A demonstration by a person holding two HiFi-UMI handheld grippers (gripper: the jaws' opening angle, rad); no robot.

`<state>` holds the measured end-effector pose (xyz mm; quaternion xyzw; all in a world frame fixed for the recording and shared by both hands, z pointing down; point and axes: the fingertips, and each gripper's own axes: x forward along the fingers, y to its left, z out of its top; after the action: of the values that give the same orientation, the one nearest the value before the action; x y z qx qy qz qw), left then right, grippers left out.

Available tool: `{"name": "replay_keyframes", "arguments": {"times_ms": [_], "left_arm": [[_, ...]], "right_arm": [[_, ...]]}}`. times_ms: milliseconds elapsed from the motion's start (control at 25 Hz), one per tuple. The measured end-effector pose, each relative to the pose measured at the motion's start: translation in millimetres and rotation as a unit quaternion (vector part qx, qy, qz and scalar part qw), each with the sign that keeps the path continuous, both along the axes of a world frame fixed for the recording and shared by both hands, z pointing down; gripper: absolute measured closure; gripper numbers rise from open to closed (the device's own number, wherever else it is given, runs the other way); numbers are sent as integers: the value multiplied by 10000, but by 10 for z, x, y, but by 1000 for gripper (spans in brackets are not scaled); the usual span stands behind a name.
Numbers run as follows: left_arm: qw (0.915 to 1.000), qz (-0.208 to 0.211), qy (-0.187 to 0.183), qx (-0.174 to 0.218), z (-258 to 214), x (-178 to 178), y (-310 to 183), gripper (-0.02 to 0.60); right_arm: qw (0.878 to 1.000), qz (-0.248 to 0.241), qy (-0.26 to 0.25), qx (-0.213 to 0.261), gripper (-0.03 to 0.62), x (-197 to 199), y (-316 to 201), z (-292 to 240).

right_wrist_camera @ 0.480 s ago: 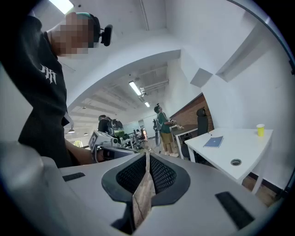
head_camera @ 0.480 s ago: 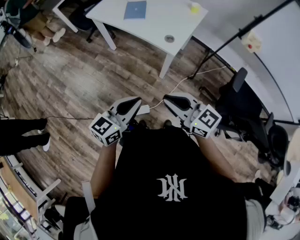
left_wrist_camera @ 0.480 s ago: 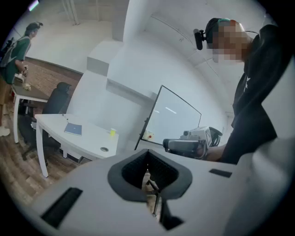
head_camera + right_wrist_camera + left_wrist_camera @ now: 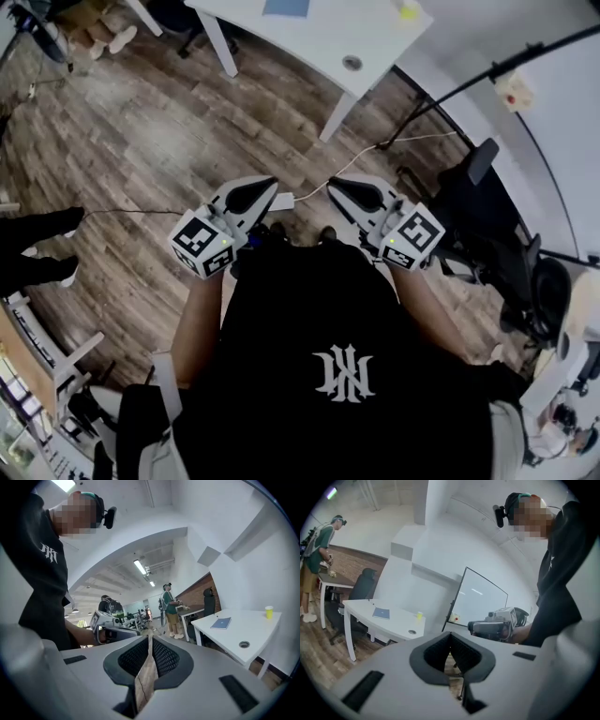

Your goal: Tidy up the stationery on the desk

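Blue notebook [image 4: 286, 7] lies on the white desk [image 4: 323, 42], well apart from the left gripper [image 4: 268, 186] and right gripper [image 4: 335, 186], both clenched empty.

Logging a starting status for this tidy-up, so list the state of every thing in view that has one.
Left gripper: shut, nothing between its jaws.
Right gripper: shut, nothing between its jaws.
Flat blue notebook: closed, lying on the white desk.
Small yellow cup: upright on the desk, apart from the notebook.
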<state>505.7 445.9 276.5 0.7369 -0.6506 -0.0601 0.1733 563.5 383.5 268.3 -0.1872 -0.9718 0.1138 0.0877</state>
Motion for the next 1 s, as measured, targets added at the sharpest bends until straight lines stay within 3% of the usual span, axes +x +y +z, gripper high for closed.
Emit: {"name": "replay_keyframes", "arguments": {"times_ms": [640,1000], "left_arm": [[9996,-213,60,185,-80,-332,373,580],[9992,-128,167,350,-44,-575,581,578]], "right_arm": [[9998,-43,122,129,543,-251,326,17],[9974,576,428,55,543,-403,350,145]]}}
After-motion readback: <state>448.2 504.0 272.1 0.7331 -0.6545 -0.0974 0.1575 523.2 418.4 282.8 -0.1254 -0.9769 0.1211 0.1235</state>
